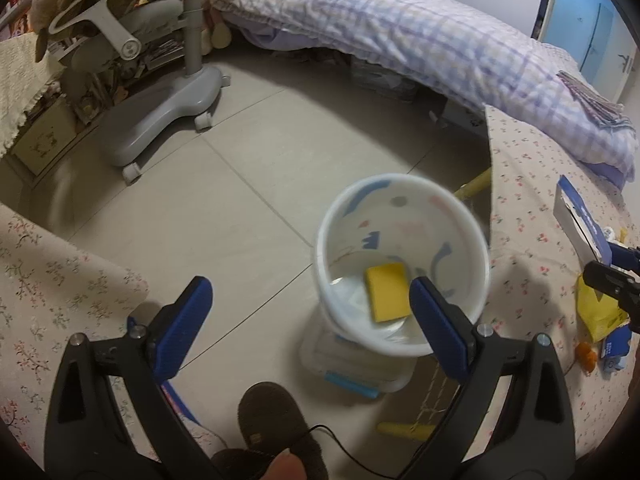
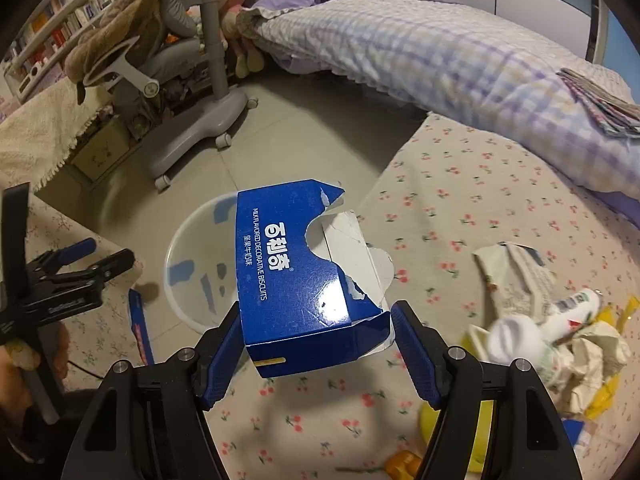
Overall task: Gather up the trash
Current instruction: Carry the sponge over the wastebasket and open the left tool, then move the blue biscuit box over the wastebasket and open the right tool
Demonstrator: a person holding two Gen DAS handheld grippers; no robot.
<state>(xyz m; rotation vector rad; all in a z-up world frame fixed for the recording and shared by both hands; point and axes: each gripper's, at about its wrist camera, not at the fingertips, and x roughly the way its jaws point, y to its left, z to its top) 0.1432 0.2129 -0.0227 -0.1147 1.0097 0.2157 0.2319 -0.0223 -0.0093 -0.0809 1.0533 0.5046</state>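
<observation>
The right tool (image 2: 316,344) holds a torn blue biscuit box (image 2: 304,280) between its blue pads (image 2: 412,356), the box's near end pinched from both sides and its ripped, white-lined end pointing toward 12 o'clock. In the right wrist view the box hangs above the edge of the floral-clothed bench (image 2: 440,208), and past it at 10 o'clock the white wastebasket (image 2: 200,264) stands on the tiled floor (image 2: 304,128).

The left tool (image 1: 310,308) is spread wide with nothing between its pads (image 1: 188,312). In its view the wastebasket (image 1: 400,216) sits at 3 o'clock of the tool's centre line, just behind the right pad, with a yellow sponge (image 1: 386,290) lying in its bottom. Under the basket is a clear plastic container with a blue strip (image 1: 352,380). The biscuit box (image 1: 580,216) shows at the far 3 o'clock edge of this view, above the bench, with the right tool (image 1: 612,276) just below it.

On the bench at 4 o'clock of the right wrist view lies a heap of trash: crumpled paper (image 2: 596,348), a white bottle (image 2: 560,312) and a printed wrapper (image 2: 516,268), all close together. A grey wheeled chair (image 2: 192,120) stands at 11 o'clock, and a checked quilt (image 2: 440,56) covers the bed at 1 o'clock.
</observation>
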